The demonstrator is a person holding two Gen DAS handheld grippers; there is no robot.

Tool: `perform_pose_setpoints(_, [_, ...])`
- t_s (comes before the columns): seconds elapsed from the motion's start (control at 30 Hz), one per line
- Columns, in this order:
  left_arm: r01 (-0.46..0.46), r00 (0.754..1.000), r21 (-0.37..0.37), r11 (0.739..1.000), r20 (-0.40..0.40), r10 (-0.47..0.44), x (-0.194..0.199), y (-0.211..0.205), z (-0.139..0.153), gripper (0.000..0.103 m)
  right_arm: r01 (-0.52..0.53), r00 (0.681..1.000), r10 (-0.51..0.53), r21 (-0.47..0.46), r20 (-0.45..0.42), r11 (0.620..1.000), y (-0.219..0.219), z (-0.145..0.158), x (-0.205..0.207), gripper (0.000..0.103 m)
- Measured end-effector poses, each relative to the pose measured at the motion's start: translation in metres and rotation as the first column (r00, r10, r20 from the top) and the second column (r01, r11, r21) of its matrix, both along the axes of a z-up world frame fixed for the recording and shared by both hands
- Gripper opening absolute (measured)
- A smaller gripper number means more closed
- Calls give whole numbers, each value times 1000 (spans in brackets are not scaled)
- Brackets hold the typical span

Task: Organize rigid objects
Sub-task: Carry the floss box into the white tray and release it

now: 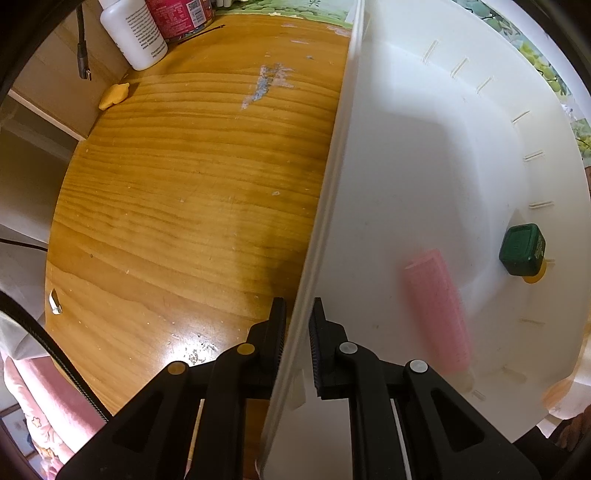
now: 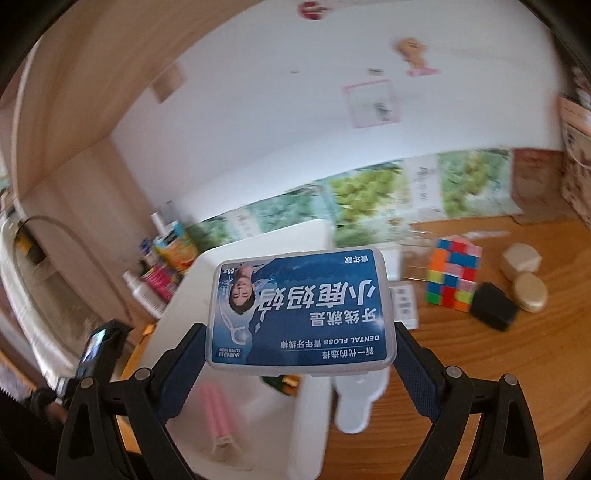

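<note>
Clamped between the fingers of the left gripper point(image 1: 297, 325) is the thin wall of a white bin point(image 1: 406, 147), whose rim is seen running across the wooden table point(image 1: 184, 184). Inside the bin a pink tube point(image 1: 436, 310) and a green-capped bottle point(image 1: 522, 249) are seen, well apart from the gripped edge. A dental floss box point(image 2: 301, 308) is held flat across the wide-set fingers of the right gripper point(image 2: 301, 369), above the bin. Beyond it, a colour cube point(image 2: 452, 275), a black block point(image 2: 493, 306) and two gold tins point(image 2: 530, 291) are grouped on the table. Bare wood is left beside the bin, with a white bottle point(image 1: 133, 33) at the far edge.
</note>
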State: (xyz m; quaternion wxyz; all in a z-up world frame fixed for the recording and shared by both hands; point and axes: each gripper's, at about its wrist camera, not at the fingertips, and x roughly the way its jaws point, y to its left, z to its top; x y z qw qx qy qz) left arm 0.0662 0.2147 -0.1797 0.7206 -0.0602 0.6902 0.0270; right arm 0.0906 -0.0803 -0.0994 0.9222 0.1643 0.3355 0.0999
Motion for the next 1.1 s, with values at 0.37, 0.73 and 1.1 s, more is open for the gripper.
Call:
perform_pose_setpoints(0.37, [17, 1000, -1, 1000, -4, -17, 3, -2, 1, 13, -229, 973, 230, -47, 15, 972, 54, 4, 1, 95])
perform_pose_setpoints(0.73, [0, 1000, -11, 1000, 3, 0, 1, 1, 0, 13, -287, 958, 285, -71, -28, 955, 71, 1, 2, 95])
perform_pose_setpoints(1.1, [-5, 1000, -5, 1000, 3, 5, -1, 4, -2, 13, -164, 986, 161, -58, -49, 985, 47, -4, 8, 95])
